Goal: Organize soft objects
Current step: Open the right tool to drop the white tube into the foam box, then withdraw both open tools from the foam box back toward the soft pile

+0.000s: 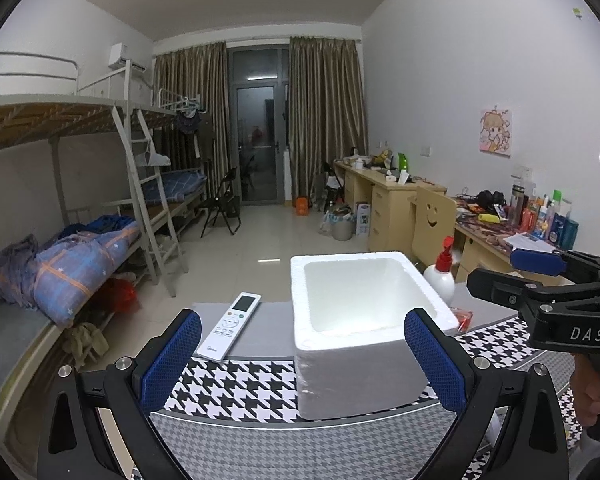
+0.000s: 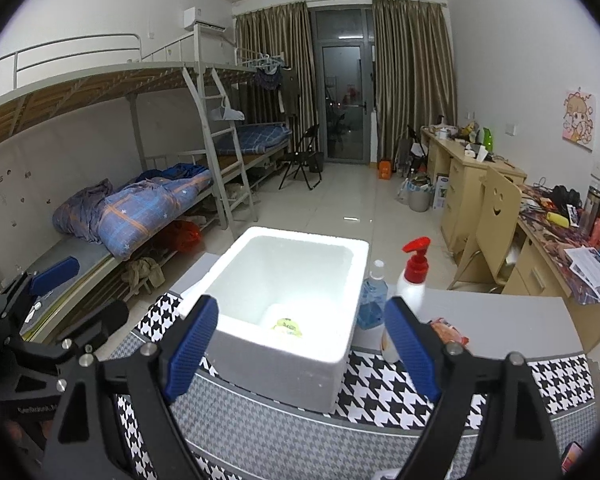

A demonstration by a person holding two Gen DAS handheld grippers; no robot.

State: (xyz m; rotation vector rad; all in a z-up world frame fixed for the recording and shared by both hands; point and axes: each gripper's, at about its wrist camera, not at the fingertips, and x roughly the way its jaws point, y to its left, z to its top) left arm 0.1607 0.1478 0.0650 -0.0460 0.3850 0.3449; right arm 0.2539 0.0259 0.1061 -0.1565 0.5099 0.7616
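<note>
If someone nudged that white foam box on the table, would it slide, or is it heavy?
The white foam box looks like thick-walled polystyrene, so it is probably very light and would slide on the houndstooth cloth. Only one small item shows inside, adding little weight. Its crumbly-looking edges suggest that hard pinches could dent it.

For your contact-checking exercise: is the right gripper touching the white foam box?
Apart. In the right wrist view the right gripper has wide open jaws with nothing between the pads, held short of the foam box.
</note>
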